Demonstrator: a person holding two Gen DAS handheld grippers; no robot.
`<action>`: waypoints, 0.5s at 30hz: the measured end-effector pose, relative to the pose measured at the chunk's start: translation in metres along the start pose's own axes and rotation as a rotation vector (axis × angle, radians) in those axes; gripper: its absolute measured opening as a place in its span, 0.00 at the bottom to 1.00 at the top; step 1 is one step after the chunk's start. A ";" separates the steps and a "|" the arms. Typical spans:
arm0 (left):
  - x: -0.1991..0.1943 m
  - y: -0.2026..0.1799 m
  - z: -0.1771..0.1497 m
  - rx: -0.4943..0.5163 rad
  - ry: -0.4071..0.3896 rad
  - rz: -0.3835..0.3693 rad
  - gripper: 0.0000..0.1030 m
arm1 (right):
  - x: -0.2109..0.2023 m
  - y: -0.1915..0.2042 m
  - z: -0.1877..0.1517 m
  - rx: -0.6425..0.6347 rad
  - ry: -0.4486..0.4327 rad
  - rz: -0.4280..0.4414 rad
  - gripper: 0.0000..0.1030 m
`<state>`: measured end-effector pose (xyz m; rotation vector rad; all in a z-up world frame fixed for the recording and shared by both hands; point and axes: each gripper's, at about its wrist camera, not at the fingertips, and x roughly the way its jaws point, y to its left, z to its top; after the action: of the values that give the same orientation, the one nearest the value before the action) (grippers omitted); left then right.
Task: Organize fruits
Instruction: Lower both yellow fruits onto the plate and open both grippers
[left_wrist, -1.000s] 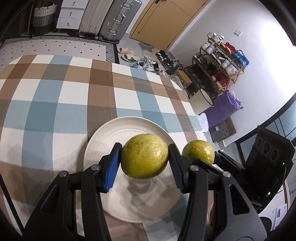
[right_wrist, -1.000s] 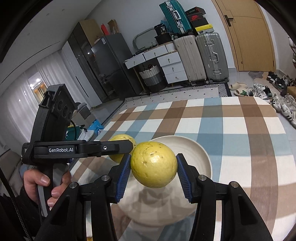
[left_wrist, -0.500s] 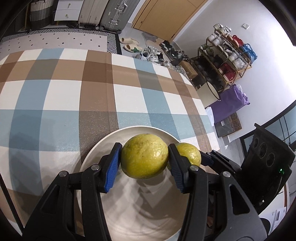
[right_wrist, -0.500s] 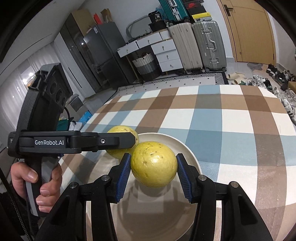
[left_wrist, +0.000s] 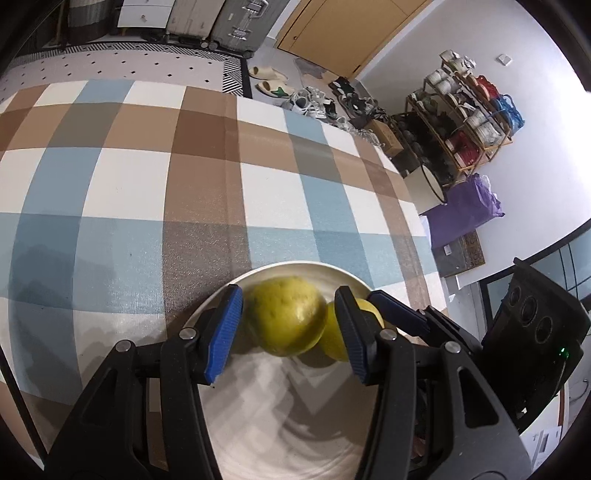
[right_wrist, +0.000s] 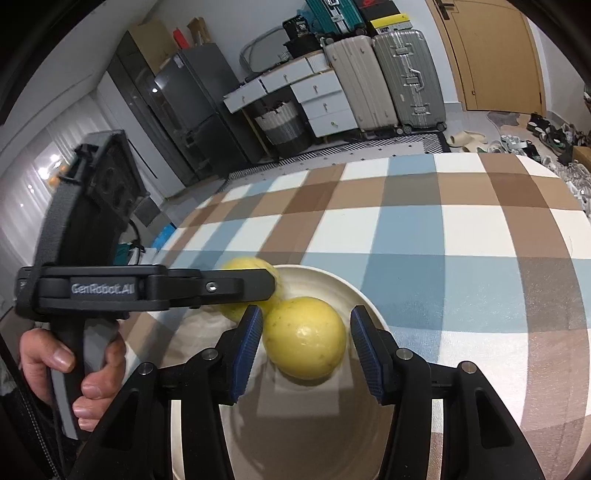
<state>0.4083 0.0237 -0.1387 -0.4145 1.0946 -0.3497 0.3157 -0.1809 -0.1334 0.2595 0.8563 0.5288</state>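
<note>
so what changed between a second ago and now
Both tongs came down over the white plate, each carrying a yellow-green fruit. The right tongs are opening, with a gap at the right pad and their fruit on the plate. The left tongs look slack around their fruit. The checked cloth is unchanged.

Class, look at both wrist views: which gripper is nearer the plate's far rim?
Left, narrowly. The left gripper holds its fruit almost at the plate's far rim. The right gripper, jaws opening around its fruit, sits slightly further in from that rim.
</note>
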 end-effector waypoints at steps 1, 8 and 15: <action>-0.001 -0.002 0.000 0.011 -0.004 0.008 0.47 | -0.002 0.002 0.001 -0.007 -0.006 -0.007 0.51; -0.025 -0.011 -0.004 0.034 -0.033 0.035 0.47 | -0.024 0.001 0.001 0.006 -0.052 -0.030 0.51; -0.061 -0.022 -0.025 0.073 -0.074 0.083 0.47 | -0.058 0.007 -0.006 0.021 -0.099 -0.037 0.56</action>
<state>0.3584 0.0296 -0.0909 -0.3142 1.0206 -0.2975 0.2771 -0.2059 -0.0966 0.2866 0.7695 0.4688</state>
